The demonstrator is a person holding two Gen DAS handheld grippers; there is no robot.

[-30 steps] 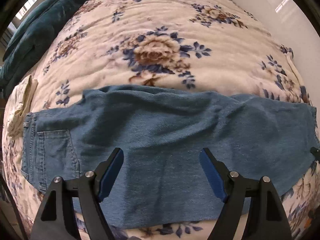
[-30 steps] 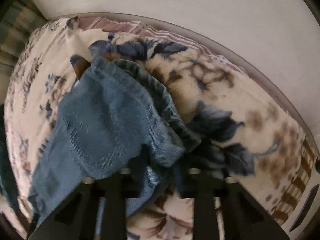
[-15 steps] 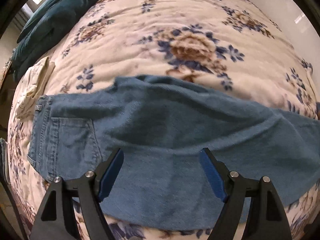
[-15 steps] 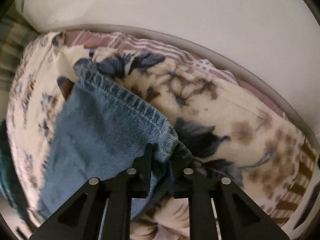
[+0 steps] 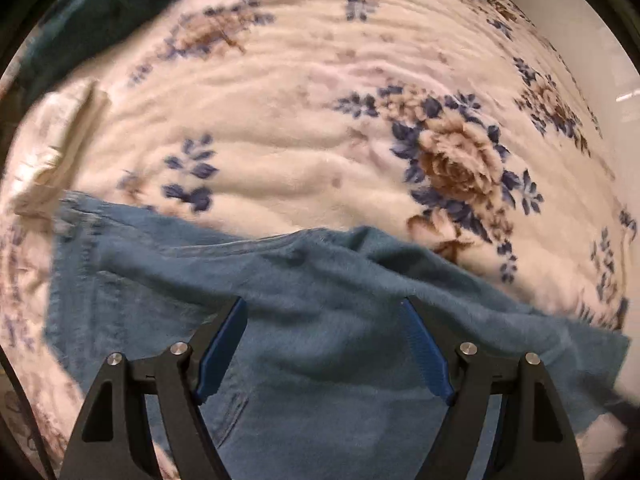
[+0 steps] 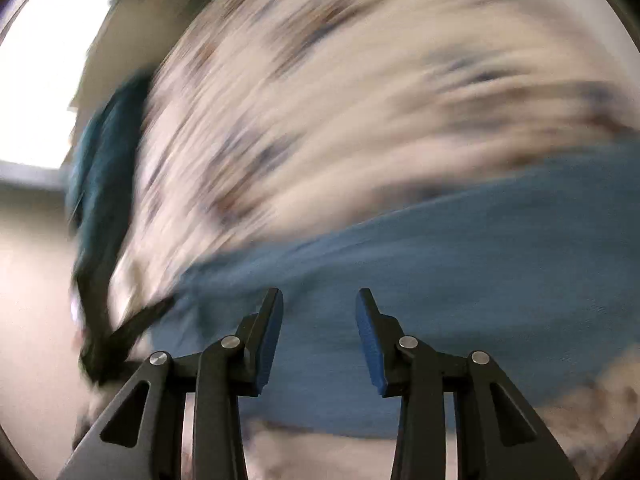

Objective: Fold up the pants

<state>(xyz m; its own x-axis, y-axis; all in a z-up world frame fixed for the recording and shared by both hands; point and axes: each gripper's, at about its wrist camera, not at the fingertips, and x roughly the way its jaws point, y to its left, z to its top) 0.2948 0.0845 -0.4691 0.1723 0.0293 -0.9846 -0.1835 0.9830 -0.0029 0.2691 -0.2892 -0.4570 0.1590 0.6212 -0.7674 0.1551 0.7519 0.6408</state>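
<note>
A: Two grippers, one pair of jeans (image 5: 328, 320). Which hand is closer to it?

B: Both hang right above the denim. The left gripper (image 5: 324, 344) points down with its jaws spread wide, nothing between the blue pads (image 5: 224, 344), the cloth lying under them. The right gripper (image 6: 319, 332) is parted a little, nothing caught between its pads either; its jaws have just been opening, and its view is badly smeared.

A: And how do the jeans lie?

B: Long axis runs across the left wrist view, side to side. The waistband and back pocket end sits at the left, the leg runs off to the right and ends in a loose edge near the bedside. A ridge of bunched fabric rises just ahead of the left gripper.

A: Room to work?

B: Plenty, I judge. The floral blanket (image 5: 320, 120) spreads bare beyond the far edge of the jeans; a cream cloth (image 5: 56, 140) and a teal cushion (image 5: 100, 12) lie off at the upper left, apart from the fold line.
</note>
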